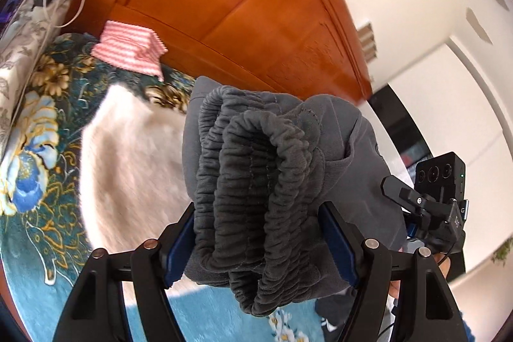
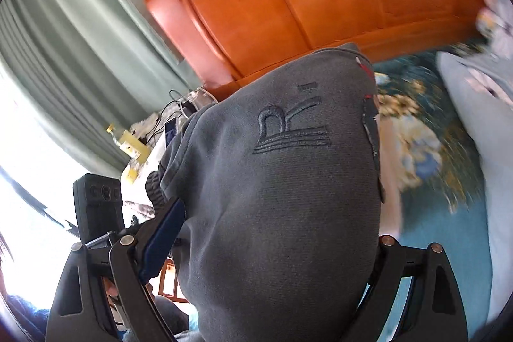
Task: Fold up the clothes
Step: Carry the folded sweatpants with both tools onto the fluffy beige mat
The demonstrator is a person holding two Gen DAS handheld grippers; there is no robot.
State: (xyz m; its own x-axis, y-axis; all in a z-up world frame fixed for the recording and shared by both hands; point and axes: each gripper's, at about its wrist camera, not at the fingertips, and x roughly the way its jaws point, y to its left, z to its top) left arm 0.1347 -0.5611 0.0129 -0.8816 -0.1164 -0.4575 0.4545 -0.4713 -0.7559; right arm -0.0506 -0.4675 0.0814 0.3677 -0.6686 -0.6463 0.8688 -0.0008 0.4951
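On my left wrist view, the bed's floral blanket (image 1: 38, 130) fills the left edge, teal with blue and gold flowers. A folded pink-and-white striped cloth (image 1: 131, 48) lies at the head end of it, against the orange wooden headboard (image 1: 243, 5). Just this side of the cloth, a cream fuzzy garment (image 1: 128, 162) lies spread on the blanket. In the middle, my left gripper (image 1: 256, 249) has its jaws pinching the bunched elastic waistband of the grey sweatpants (image 1: 256, 181), which are lifted off the bed. At the right edge I see my right gripper (image 1: 439, 207) with its black camera block, close beside the pants.

On my right wrist view, green curtains (image 2: 64, 53) hang at the left, with a cluttered nightstand (image 2: 144, 143) below them, cables and yellow items on it. My left gripper (image 2: 96, 207) shows beside it. In the centre, the grey sweatpants (image 2: 282, 197), embroidered with an "R" logo, drape over my right gripper (image 2: 266, 249), whose jaws grip the fabric between them. At the right, a pale patterned pillow (image 2: 481, 124) rests on the blanket (image 2: 426, 149).
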